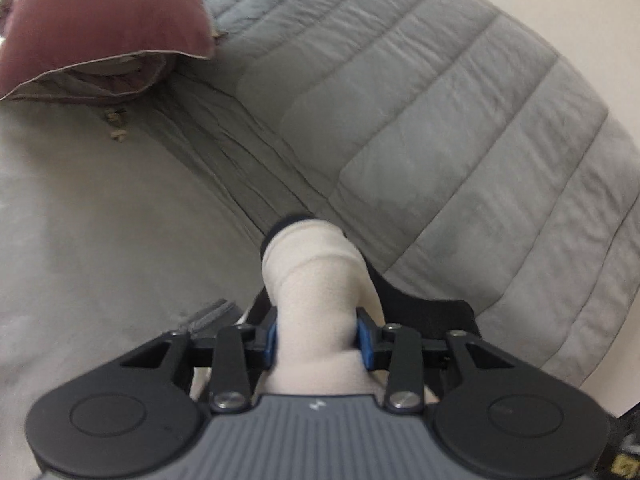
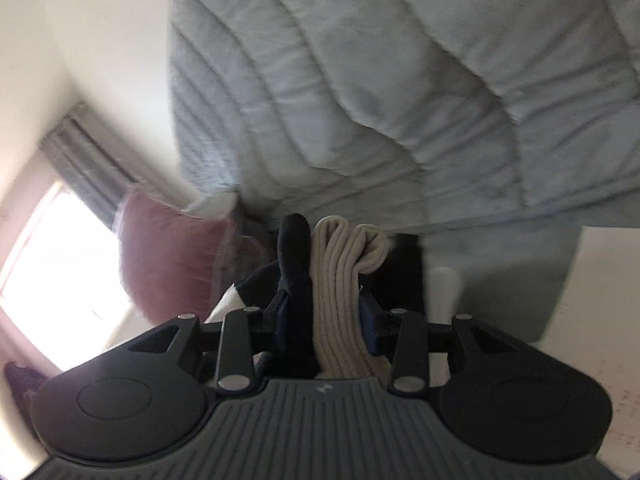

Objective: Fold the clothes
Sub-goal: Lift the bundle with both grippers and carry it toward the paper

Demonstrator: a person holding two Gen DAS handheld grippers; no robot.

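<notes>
While a grey quilted duvet (image 1: 440, 128) fills the left wrist view from twelve to four o'clock, a maroon square cushion (image 1: 104, 20) sits at eleven. A cream fleece garment (image 1: 316, 300) runs lengthwise toward twelve, pinched in the left gripper (image 1: 318, 336). Toward twelve also runs the cream ribbed and dark navy cloth (image 2: 336, 292), which the right gripper (image 2: 326, 320) clamps.

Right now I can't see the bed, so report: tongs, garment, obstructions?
Left tongs shut on cream garment. Right tongs shut on ribbed cream and navy fabric. Grey quilt, maroon pillow ahead, nothing blocking.
</notes>
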